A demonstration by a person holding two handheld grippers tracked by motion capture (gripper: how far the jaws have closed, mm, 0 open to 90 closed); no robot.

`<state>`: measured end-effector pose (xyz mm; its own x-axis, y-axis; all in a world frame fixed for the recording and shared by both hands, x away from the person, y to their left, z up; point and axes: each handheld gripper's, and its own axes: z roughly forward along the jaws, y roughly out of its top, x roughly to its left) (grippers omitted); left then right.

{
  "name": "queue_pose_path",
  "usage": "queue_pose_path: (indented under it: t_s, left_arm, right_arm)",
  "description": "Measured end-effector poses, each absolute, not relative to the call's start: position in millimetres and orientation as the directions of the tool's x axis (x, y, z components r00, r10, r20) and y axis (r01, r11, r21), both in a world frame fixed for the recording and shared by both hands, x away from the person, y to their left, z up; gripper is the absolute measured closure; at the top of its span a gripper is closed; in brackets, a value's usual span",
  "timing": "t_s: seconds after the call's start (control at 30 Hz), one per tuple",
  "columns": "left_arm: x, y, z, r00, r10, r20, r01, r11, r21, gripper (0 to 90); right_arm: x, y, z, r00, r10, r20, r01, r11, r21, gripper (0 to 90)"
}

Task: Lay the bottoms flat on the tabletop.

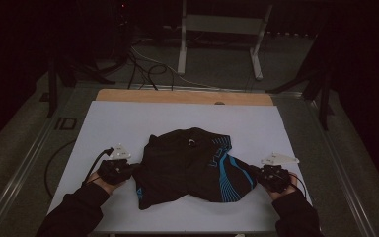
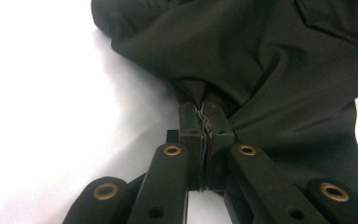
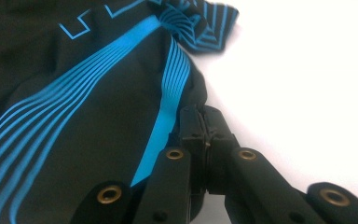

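Black shorts (image 1: pixel 190 165) are being pinched at both sides: left gripper (image 2: pixel 206 116) and right gripper (image 3: pixel 204 122) jaws are clenching fabric over the white tabletop (image 1: pixel 128 123); lifting evenly seems next.

The black shorts (image 1: pixel 187 168) in my grip are smooth, matt, stretchy cloth with flat printed blue stripes. My left gripper (image 2: pixel 205 116) and right gripper (image 3: pixel 206 122) are matt black plastic with brass-coloured metal eyelets. The table (image 1: pixel 128 118) top is smooth matt white, edged in bare wood.
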<state>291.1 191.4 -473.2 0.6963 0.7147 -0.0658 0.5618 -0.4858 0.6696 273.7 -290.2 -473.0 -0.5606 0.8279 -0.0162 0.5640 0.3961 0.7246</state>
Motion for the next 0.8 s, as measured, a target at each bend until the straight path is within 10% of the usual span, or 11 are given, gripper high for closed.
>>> queue_pose_path:
  t_s: [0.8]
  left_arm:
    - [277.6, 198.6, -478.4, 0.702, 0.704, -0.109, 0.589, -0.488, 0.644, 87.8]
  right_arm:
    - [221.1, -303.1, -483.7, -0.581, 0.804, 0.127, 0.622, 0.338, 0.706, 87.8]
